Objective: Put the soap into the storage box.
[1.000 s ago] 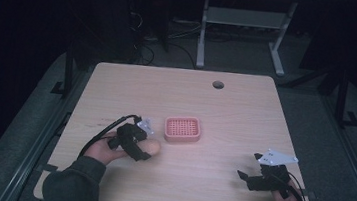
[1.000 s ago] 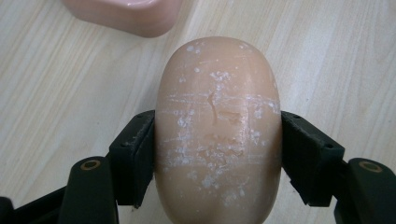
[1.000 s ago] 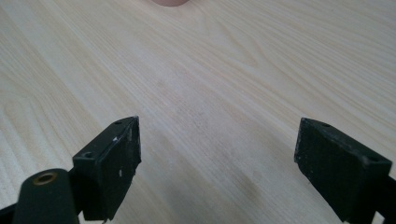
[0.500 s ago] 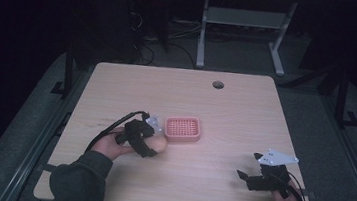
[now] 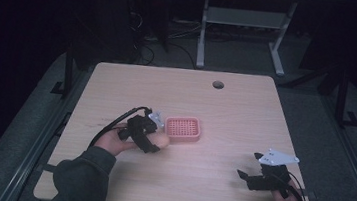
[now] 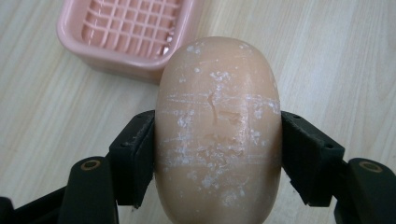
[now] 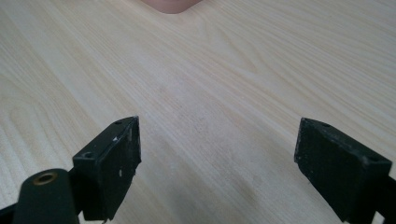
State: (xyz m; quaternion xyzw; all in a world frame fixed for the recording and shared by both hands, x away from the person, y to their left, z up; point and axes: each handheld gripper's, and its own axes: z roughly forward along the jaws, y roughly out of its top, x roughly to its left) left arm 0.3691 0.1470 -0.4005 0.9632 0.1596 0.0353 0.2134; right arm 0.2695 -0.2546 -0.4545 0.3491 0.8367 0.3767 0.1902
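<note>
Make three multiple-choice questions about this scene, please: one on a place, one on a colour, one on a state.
1. Where is the soap bar?
A. Inside the soap dish
B. Between the jaws of the left gripper
C. On the floor

2. What colour is the soap dish?
A. Pink
B. Blue
C. Green

3. In what state is the right gripper?
A. Shut on the soap bar
B. Shut on the dish
C. Open, holding nothing

Answers:
1. B: in the left gripper view both black jaws press the sides of the soap bar, with the dish beyond it.
2. A: the grid-bottomed dish is pink in the high view and the left gripper view.
3. C: in the right gripper view the jaws stand wide apart with bare wooden table between them.
</note>
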